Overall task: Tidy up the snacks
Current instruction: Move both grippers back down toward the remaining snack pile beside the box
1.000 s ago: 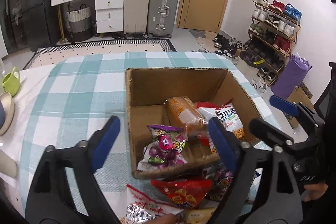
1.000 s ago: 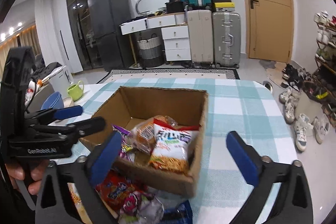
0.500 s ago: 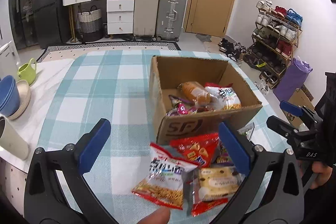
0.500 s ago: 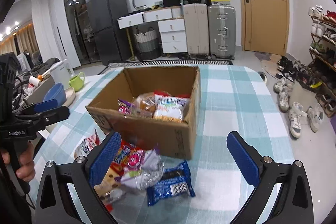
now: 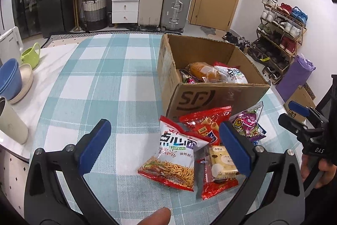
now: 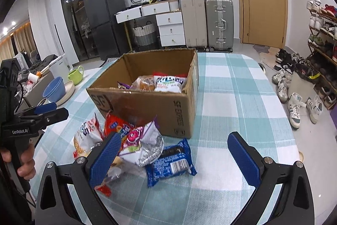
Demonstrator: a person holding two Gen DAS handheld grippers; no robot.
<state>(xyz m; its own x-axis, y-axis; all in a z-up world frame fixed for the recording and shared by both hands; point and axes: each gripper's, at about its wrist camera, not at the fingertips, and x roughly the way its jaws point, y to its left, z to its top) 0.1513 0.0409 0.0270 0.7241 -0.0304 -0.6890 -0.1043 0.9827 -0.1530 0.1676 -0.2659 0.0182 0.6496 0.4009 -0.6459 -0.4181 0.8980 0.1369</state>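
Observation:
An open cardboard box (image 5: 212, 96) (image 6: 147, 102) stands on the checked tablecloth and holds several snack packets (image 5: 212, 73) (image 6: 162, 82). In front of it lies a pile of loose packets: a noodle snack bag (image 5: 174, 155), a red bag (image 5: 205, 121), a cracker pack (image 5: 221, 163), a purple candy bag (image 5: 247, 123) (image 6: 141, 140) and a blue cookie pack (image 6: 171, 162). My left gripper (image 5: 165, 149) is open and empty, held above the noodle bag. My right gripper (image 6: 174, 159) is open and empty above the cookie pack.
Blue and beige bowls (image 5: 12, 81), a green watering can (image 5: 30, 54) and a beige cup (image 5: 10, 121) stand at the table's left edge. Suitcases, drawers and a fridge are behind. A shoe rack (image 5: 280, 35) is at the right.
Both grippers have pulled back from the box and away toward the near table edge. The loose packets in front of the box have come into view.

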